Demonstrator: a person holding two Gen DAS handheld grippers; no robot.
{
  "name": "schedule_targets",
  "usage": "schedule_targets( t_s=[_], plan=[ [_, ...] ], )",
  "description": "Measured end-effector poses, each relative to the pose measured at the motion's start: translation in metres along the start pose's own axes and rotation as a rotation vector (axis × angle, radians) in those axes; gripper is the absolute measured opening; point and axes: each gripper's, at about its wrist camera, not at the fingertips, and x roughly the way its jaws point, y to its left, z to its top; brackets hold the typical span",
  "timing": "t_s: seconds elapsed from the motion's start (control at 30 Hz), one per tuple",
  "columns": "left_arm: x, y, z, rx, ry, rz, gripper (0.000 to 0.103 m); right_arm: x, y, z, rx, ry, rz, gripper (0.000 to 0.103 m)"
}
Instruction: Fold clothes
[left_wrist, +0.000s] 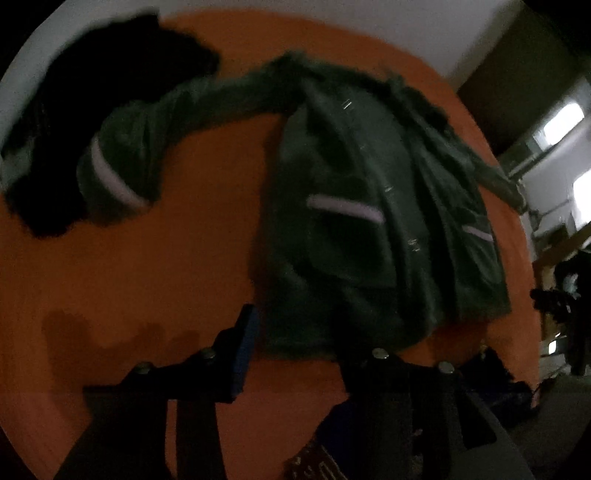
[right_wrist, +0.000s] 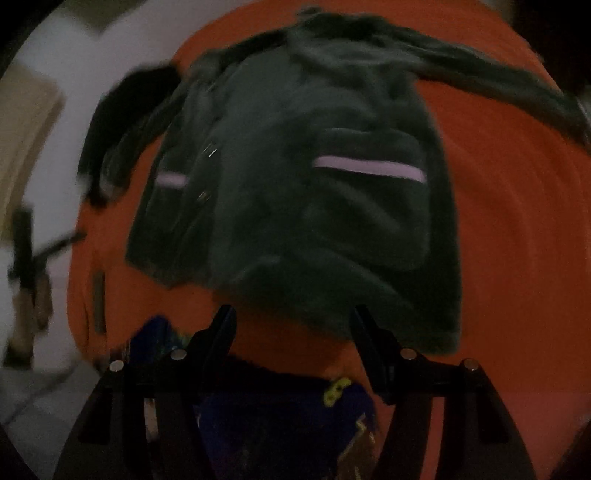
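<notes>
A dark green jacket (left_wrist: 362, 206) with pale pink pocket stripes lies spread face up on an orange surface (left_wrist: 166, 266), sleeves out to both sides. It also shows in the right wrist view (right_wrist: 295, 192). My left gripper (left_wrist: 299, 332) is open and empty just in front of the jacket's hem. My right gripper (right_wrist: 291, 317) is open and empty, also just short of the hem. The frames are dim and blurred.
A black garment (left_wrist: 92, 92) lies at the far left of the orange surface (right_wrist: 498, 258), under the jacket's left cuff. A dark blue patterned cloth (right_wrist: 280, 417) lies near me below the right gripper. Pale wall and floor lie beyond the surface.
</notes>
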Motion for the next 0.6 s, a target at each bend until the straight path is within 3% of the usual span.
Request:
schedule_targets(
  t_s=[0.1,0.2,0.37,0.47,0.57,0.6],
  plan=[
    [0.032,0.02,0.004,-0.066,0.107,0.008,0.043,0.008,0.038,0.013,-0.117,0.108,-0.011,0.063],
    [0.06,0.032,0.002,-0.111,0.161,-0.002,0.043,0.037,0.071,0.028,-0.177,0.154,0.045,0.063],
    [0.081,0.047,0.001,-0.186,0.166,-0.06,0.043,0.11,0.101,0.069,-0.102,0.126,0.165,0.063],
    [0.088,0.051,0.0,-0.207,0.145,-0.078,0.043,0.162,0.099,0.092,-0.03,0.142,0.148,0.063],
    [0.09,0.054,-0.004,-0.285,0.113,-0.046,0.043,0.197,0.084,0.101,0.069,0.162,0.127,0.05],
    [0.09,0.053,-0.005,-0.303,0.11,-0.054,0.043,0.195,0.083,0.102,0.067,0.151,0.126,0.028]
  ],
)
